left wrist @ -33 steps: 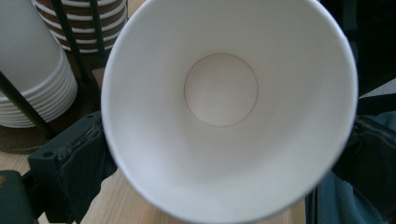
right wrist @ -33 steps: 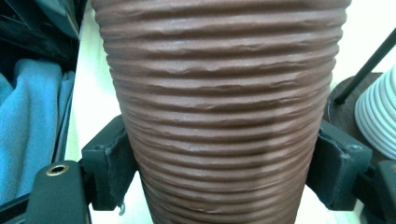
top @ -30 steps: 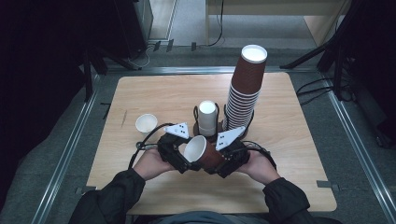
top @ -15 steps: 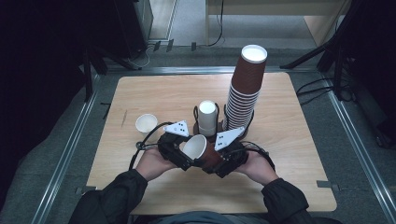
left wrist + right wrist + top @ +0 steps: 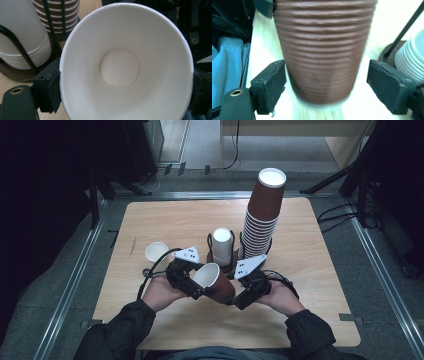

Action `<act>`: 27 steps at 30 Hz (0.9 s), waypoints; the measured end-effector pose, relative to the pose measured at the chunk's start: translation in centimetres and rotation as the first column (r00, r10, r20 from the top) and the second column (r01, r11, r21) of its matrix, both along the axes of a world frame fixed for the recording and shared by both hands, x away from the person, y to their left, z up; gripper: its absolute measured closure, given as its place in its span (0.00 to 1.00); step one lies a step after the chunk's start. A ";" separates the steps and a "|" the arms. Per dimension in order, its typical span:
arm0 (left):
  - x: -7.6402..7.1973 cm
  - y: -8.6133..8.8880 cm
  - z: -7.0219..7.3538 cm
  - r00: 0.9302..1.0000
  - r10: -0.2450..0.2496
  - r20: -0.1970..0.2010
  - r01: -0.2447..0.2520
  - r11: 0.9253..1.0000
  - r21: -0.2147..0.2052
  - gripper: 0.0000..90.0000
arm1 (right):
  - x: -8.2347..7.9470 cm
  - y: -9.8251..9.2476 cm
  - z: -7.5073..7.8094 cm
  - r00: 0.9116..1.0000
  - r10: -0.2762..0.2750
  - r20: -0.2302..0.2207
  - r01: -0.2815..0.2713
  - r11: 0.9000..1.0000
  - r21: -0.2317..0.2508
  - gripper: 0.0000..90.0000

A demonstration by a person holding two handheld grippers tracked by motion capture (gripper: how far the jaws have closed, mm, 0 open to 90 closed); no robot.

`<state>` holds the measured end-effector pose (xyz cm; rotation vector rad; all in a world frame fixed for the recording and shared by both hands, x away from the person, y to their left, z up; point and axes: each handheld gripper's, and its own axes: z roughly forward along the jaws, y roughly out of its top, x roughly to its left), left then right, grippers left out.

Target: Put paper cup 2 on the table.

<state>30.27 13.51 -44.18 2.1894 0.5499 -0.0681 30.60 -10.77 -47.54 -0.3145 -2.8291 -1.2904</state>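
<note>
Centrally in the high view, the left gripper (image 5: 192,281) and the right gripper (image 5: 246,292) meet over the near tabletop (image 5: 310,270) around one brown ribbed paper cup (image 5: 214,281), tilted with its mouth toward the left gripper. Behind stand a white cup stack (image 5: 222,246) and a tall brown cup stack (image 5: 262,217); a single white cup (image 5: 156,254) sits left.

Left gripper view: the jaws, having just been closing, press the cup's rim on both sides.

Right gripper view: the jaws have just been opening and stand released, clear of the cup's base end on both sides.
</note>
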 end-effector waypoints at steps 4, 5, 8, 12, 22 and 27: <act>0.1 0.6 0.1 1.000 0.009 -0.004 -0.009 1.000 0.006 0.11 | 0.0 -0.5 0.1 1.000 -0.011 -0.012 0.011 1.000 -0.010 0.18; 0.2 0.7 0.1 1.000 0.012 -0.009 -0.012 1.000 0.006 0.11 | 0.0 -0.5 0.1 1.000 -0.014 -0.009 0.014 1.000 -0.012 0.18; 0.3 1.1 0.1 1.000 0.009 -0.002 -0.009 0.999 0.036 0.11 | -0.1 -0.9 0.1 1.000 -0.014 -0.011 0.014 1.000 -0.020 0.18; 0.3 1.4 0.1 1.000 -0.002 0.002 0.002 0.998 0.065 0.11 | -0.2 -1.3 0.2 0.999 -0.026 -0.019 0.026 0.999 -0.023 0.19; 0.2 1.8 -0.2 1.000 -0.018 0.007 0.017 0.990 0.142 0.11 | -0.2 -2.2 0.6 0.992 -0.123 -0.012 0.123 0.992 0.020 0.19; 0.1 2.3 -0.2 1.000 -0.010 0.007 0.009 0.985 0.173 0.11 | -0.2 -2.6 0.6 0.989 -0.150 -0.007 0.150 0.989 0.008 0.19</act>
